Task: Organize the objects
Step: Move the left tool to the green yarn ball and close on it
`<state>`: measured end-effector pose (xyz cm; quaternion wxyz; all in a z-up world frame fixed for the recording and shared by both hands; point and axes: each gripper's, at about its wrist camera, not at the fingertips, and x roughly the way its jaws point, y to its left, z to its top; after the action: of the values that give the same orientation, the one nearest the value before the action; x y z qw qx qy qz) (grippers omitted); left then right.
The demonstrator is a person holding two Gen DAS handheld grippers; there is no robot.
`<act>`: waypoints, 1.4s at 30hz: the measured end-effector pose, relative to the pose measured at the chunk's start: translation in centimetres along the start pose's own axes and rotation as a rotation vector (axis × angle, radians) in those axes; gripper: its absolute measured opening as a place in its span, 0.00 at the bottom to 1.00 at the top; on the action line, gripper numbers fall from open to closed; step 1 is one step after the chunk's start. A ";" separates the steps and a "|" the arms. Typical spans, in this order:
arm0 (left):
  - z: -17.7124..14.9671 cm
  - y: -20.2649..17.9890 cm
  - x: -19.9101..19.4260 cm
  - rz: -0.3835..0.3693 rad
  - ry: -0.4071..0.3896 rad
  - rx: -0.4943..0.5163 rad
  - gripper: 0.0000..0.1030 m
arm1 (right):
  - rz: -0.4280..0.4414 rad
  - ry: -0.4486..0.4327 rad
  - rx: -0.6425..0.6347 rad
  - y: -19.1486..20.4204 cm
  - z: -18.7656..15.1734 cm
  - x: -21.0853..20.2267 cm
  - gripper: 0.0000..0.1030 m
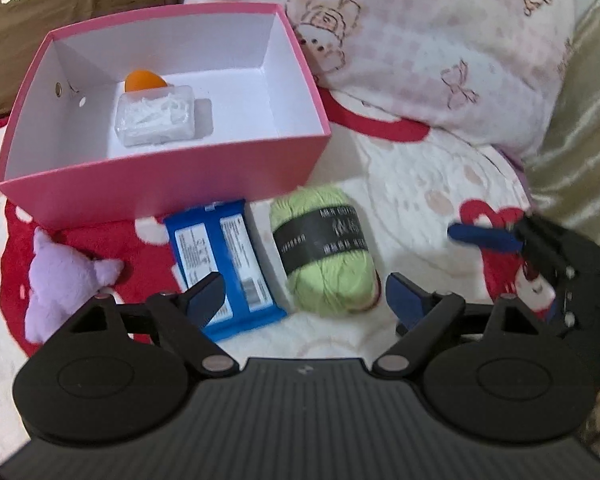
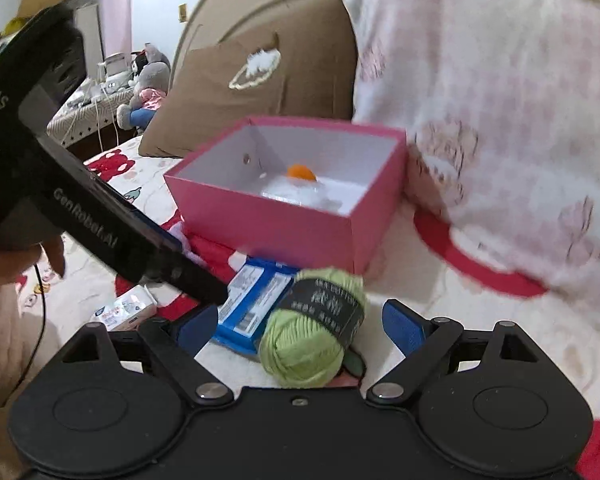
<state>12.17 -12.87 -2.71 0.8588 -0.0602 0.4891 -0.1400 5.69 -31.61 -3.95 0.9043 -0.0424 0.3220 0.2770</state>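
Two tongs hang over a bed, ready to put things in a pink box.

The left tongs (image 1: 304, 300) and the right tongs (image 2: 300, 324) are both wide apart and hold nothing. The green yarn ball (image 1: 326, 250) lies on the bed (image 1: 420, 184) between the right tongs' fingers, not squeezed. A blue packet (image 1: 220, 264) touches it, just in front of the pink box (image 1: 160, 188). A purple plush toy (image 1: 60, 280) sits to the left of the packet. In the box are a clear case (image 1: 156, 120) and an orange thing (image 1: 144, 80). The yarn is soft and round, so it may roll or slip away. The two tongs are close and may bump. The bed cover is soft and bumpy, with pillows (image 1: 440, 48) behind.
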 end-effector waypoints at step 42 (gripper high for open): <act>-2.6 2.8 9.3 -0.232 -0.068 -0.168 0.58 | -0.169 0.107 0.055 1.7 -2.5 8.2 0.70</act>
<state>14.98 -12.96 -12.38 0.8449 -0.1929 0.4595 -0.1946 8.69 -26.95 -10.76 0.9069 -0.0595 0.3723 0.1881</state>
